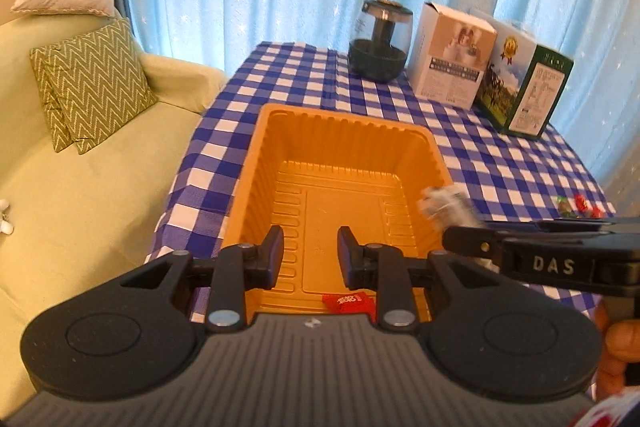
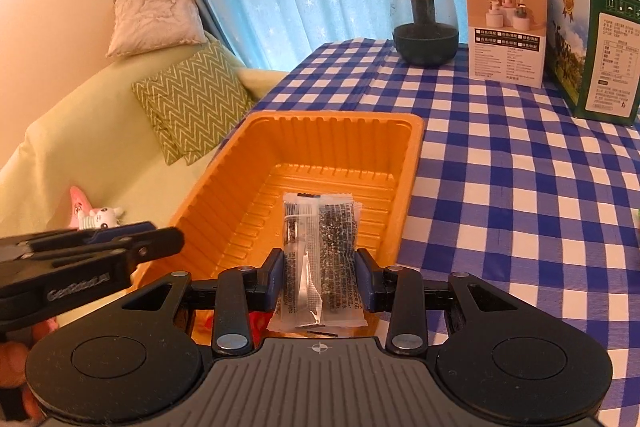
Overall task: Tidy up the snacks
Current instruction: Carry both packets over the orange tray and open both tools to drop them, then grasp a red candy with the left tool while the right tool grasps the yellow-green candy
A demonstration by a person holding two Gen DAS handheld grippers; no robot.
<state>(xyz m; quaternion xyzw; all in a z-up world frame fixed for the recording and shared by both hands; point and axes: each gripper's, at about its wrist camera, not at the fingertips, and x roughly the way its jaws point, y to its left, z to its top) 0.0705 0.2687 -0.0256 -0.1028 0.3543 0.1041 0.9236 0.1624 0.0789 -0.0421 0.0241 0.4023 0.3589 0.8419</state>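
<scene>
over the ribbed orange tray (image 2: 404, 187), right fingers (image 2: 276, 267) pinch a crinkly clear packet (image 2: 320, 259); left fingers (image 1: 272, 251) narrow, empty.

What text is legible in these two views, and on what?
"DAS": side of the right tool, seen in the left view.
"GenRobot.AI": side of the left tool, seen in the right view, slightly blurred.
Red packet in the orange tray: white print, unreadable.
Clear packet held by the right tool: print too small.
White box and green box: print too small.
</scene>
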